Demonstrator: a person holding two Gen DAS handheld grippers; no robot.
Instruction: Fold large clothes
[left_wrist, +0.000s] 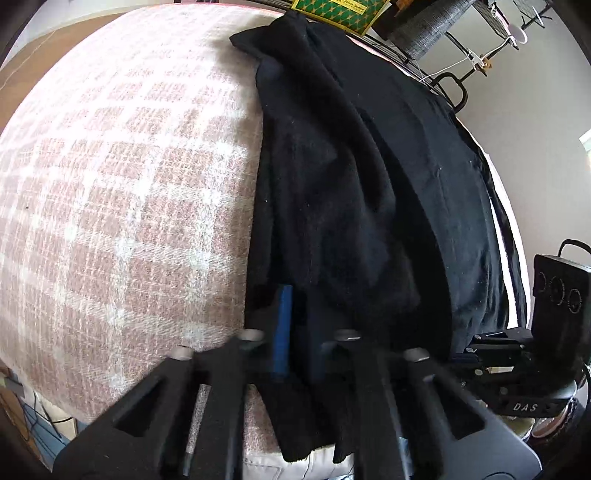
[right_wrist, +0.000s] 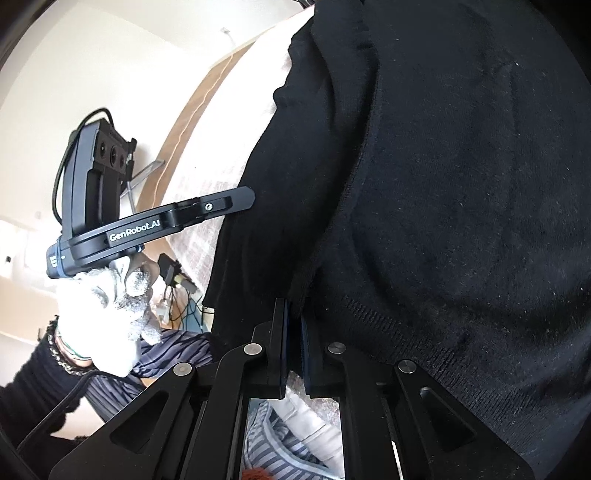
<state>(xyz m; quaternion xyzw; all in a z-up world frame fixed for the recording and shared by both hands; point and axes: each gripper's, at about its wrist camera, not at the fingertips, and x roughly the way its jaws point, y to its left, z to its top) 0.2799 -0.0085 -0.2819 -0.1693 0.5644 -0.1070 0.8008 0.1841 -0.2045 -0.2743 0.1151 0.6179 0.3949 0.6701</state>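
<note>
A large black knitted garment (left_wrist: 354, 184) lies in long folds down the right side of a pink checked bedspread (left_wrist: 122, 206). My left gripper (left_wrist: 295, 325) is shut on the garment's near left edge, and black cloth hangs down between its fingers. In the right wrist view the same black garment (right_wrist: 443, 184) fills the right half. My right gripper (right_wrist: 293, 332) is shut on its ribbed hem, pinched between the blue pads. The left gripper's body (right_wrist: 159, 225) shows at the left of that view, held by a white-gloved hand (right_wrist: 110, 295).
The right gripper's camera housing (left_wrist: 557, 295) sits at the right edge of the left wrist view. A yellow-green box (left_wrist: 340, 11) and wire racks (left_wrist: 461, 48) stand beyond the bed. Cables and a plug (right_wrist: 173, 277) hang beside the bed. Striped fabric (right_wrist: 177, 354) lies below.
</note>
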